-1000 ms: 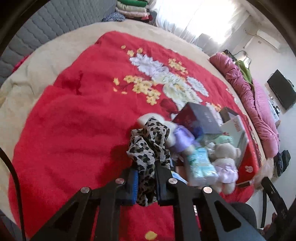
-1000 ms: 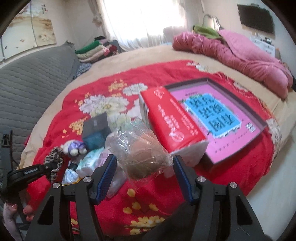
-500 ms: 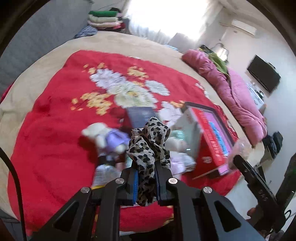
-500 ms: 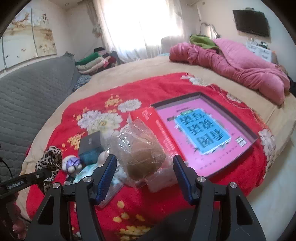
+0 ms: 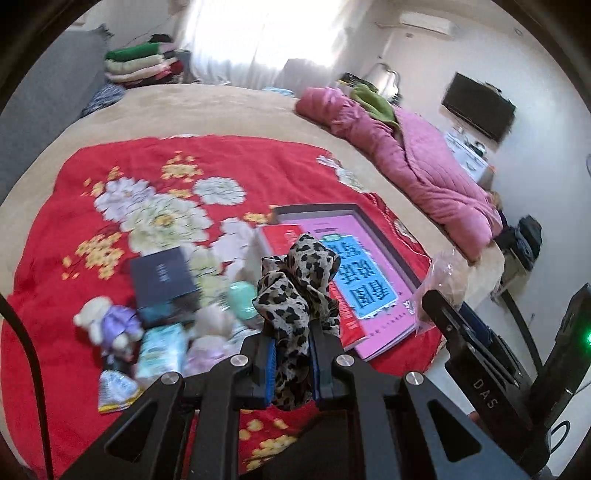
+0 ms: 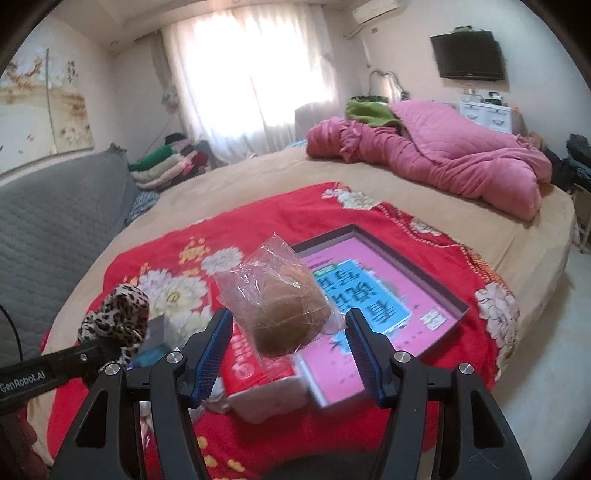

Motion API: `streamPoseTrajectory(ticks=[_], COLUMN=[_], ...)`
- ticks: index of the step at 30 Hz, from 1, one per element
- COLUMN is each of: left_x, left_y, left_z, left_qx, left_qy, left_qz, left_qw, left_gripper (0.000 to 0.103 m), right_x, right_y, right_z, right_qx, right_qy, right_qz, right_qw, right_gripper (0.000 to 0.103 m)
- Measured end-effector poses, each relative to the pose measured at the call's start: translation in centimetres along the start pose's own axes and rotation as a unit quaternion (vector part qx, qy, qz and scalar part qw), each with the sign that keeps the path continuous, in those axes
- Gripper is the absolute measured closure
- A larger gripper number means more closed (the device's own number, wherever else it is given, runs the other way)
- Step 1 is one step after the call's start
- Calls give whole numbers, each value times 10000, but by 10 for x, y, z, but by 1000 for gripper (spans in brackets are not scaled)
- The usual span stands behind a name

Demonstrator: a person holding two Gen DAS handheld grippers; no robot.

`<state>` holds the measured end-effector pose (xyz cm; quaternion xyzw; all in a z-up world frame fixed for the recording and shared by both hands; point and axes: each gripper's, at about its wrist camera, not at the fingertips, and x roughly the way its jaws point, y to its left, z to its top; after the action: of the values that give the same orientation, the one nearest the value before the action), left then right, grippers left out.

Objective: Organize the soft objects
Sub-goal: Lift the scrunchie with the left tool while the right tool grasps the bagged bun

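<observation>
The left tool [image 5: 291, 363] pinches one leopard-print scarf [image 5: 295, 284] tight, and the right tool [image 6: 286, 354], half spread, holds one clear bag with a brown lump [image 6: 280, 302]. Below lie two small teddy bears [image 5: 107, 325], one dark box [image 5: 162, 277] and one pink tray [image 6: 384, 295] on a red floral blanket [image 5: 147, 177] covering the bed. Both tools sit higher than a second ago, with the tray now under the scarf

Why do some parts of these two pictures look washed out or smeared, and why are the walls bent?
Left wrist view: the window is blown out white, and the toys on the red blanket are smeared, while the leopard-print cloth is sharp. Right wrist view: the curtained window glares too, and the bagged brown thing is crisp. Both views: the fisheye lens bends the room and darkens the corners.
</observation>
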<state>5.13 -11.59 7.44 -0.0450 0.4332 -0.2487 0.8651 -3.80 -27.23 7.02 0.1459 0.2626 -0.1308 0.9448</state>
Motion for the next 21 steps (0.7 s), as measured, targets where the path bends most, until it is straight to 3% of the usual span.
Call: streamPoseTrajectory(ticks=[12, 21], left_x=[46, 86], left_y=[-74, -105], left_z=[15, 19], left_qx=[602, 842], left_qy=[335, 690], left_qz=[-324, -351], left_qw=[9971, 9934], left_gripper=[88, 88], right_x=[-2, 16], right_y=[-64, -99], right_z=[27, 41], right_qx=[122, 172], right_qy=[-302, -137], right_qz=[-533, -576], right_qw=[9980, 9981], right_gripper=[38, 38])
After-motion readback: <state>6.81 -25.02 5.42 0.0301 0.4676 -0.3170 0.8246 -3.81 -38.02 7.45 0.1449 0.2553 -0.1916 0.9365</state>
